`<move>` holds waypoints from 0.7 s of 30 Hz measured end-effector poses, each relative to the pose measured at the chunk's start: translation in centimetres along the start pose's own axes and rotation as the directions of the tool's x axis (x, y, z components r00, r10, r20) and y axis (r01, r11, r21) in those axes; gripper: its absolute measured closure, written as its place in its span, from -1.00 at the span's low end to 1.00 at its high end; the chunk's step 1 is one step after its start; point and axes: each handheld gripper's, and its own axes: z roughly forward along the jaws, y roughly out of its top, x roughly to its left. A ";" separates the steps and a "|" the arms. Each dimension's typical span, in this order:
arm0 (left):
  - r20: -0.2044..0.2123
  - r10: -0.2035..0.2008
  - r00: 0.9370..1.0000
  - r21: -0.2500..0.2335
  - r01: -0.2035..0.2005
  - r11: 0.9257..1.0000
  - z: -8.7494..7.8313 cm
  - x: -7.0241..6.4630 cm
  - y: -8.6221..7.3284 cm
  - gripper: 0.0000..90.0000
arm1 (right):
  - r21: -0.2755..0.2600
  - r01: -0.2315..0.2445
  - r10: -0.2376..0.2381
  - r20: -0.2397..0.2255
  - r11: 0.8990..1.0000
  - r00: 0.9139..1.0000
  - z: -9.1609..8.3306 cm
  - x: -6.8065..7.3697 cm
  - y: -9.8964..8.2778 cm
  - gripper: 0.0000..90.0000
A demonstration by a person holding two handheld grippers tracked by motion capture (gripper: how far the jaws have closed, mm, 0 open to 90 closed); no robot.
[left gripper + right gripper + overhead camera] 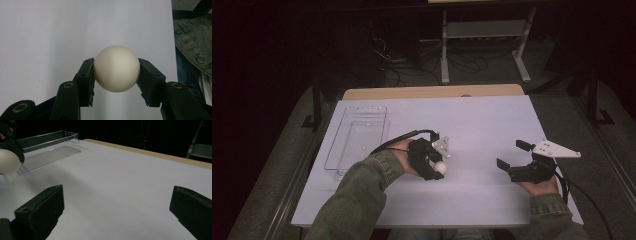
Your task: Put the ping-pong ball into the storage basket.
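High view: left gripper [435, 161] fingers clamped on smooth white round ball [440, 167], clear rectangular plastic tray [357, 140] left of it in frame; right gripper [512, 156] fingers apart.

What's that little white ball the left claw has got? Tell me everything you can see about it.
The ball is a smooth, matte, off-white sphere, with no markings that I can make out; it looks like light plastic, perhaps a table-tennis ball. The left gripper is clamped on it, one black pad pressing each side at about its widest part. It seems to hang just above the white table, near the front, touching nothing but those pads. The clear plastic tray lies farther left.
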 end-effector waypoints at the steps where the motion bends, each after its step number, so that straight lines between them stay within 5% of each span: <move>1: -0.003 0.002 1.000 0.002 -0.002 1.000 -0.1 0.0 0.0 0.13 | -0.002 0.000 0.000 0.000 1.000 1.000 0.0 0.0 0.0 -1.00; 21: -0.043 -0.019 0.999 0.013 0.020 1.000 -2.6 0.4 -0.5 0.13 | -0.080 0.001 0.000 0.002 0.997 1.000 -0.7 0.0 0.2 -1.00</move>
